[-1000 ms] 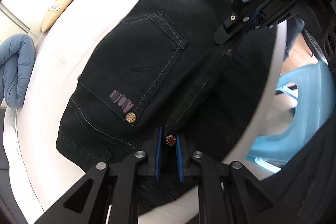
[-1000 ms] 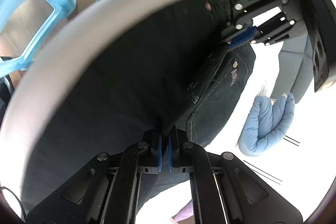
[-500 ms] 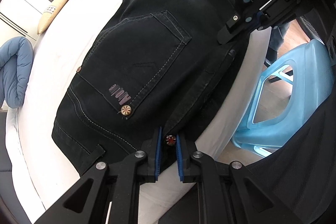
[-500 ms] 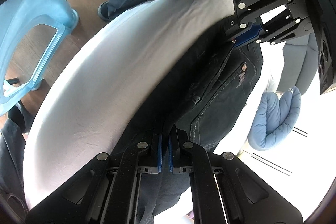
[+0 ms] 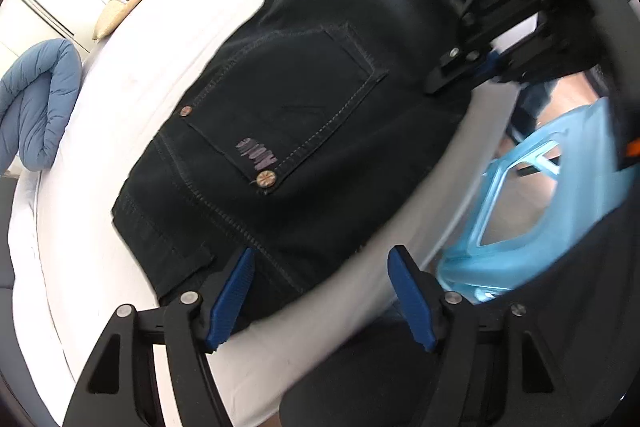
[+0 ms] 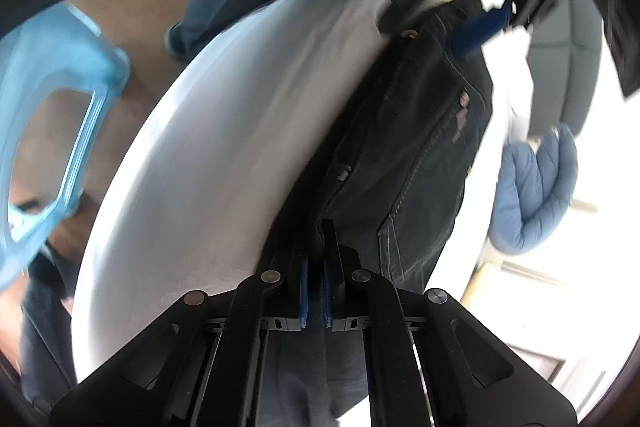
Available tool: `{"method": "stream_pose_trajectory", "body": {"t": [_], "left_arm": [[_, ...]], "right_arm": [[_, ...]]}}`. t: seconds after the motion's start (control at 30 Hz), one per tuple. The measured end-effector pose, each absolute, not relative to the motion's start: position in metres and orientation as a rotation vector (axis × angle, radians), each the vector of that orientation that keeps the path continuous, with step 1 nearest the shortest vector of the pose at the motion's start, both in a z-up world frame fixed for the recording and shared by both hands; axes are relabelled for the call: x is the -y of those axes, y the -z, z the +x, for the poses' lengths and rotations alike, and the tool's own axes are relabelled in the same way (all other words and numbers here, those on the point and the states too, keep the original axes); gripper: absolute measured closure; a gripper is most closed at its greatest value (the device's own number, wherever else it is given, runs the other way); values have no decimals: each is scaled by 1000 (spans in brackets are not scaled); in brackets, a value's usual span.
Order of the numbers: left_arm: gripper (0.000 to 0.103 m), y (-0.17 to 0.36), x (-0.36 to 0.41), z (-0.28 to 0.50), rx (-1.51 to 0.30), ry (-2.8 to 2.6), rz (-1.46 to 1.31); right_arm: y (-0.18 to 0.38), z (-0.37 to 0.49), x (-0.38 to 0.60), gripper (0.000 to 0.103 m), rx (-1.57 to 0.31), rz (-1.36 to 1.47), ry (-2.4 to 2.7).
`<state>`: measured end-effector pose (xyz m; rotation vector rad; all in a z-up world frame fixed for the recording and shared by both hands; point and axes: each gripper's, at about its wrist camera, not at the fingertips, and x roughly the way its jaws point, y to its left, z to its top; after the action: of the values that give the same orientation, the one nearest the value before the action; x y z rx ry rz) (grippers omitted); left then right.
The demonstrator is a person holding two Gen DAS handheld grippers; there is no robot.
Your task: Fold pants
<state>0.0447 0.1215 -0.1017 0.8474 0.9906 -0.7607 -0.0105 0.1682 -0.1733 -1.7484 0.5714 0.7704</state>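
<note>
- The bed (image 5: 132, 99), under a white sheet, carries everything; it gives a broad flat place for folding.
- The pants (image 5: 304, 131), dark denim, lie doubled on the sheet close to its near edge, back pocket (image 5: 288, 107) up, waistband toward the left tool. Probably the first fold is laid.
- The stool (image 5: 532, 219), pale blue plastic, stands on the floor beside the bed, apart from the work.
- The quilt (image 5: 36, 103), blue and rolled, sits at the far side, clear of the pants.
- The left tool (image 5: 324, 291) is spreading its jaws; the waistband lies below them, unpinched, so this end looks released onto the sheet.
- The right tool (image 6: 316, 259) is clamped on the pants' folded edge, likely to steady that end.
</note>
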Motion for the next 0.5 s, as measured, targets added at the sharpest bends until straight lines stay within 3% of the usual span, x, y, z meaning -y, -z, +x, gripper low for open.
{"method": "stream_pose_trajectory", "body": {"t": [0.17,0.27,0.33,0.37,0.4,0.43,0.5], "left_arm": [[31,55,-128,56,-970,741,688],[31,39,-114,76,-944,721,574],[31,46,-95,93,-937,702,537],[31,52,-86,100,-946,695,516],[32,63,-75,112,-971,684,474],[34,71,-67,121,-999,682,436],[44,88,-47,133,-1039,685,399]], "right_arm": [[172,-12,-167,95,-555,-1642,-681],[166,-9,-165,77,-561,-1543,-594],[160,-6,-163,44,-564,-1470,-531],[153,-6,-160,37,-556,-1423,-496],[145,-6,-156,21,-563,-1370,-480],[137,-8,-150,14,-590,-1302,-478],[124,-9,-138,14,-629,-1179,-442]]}}
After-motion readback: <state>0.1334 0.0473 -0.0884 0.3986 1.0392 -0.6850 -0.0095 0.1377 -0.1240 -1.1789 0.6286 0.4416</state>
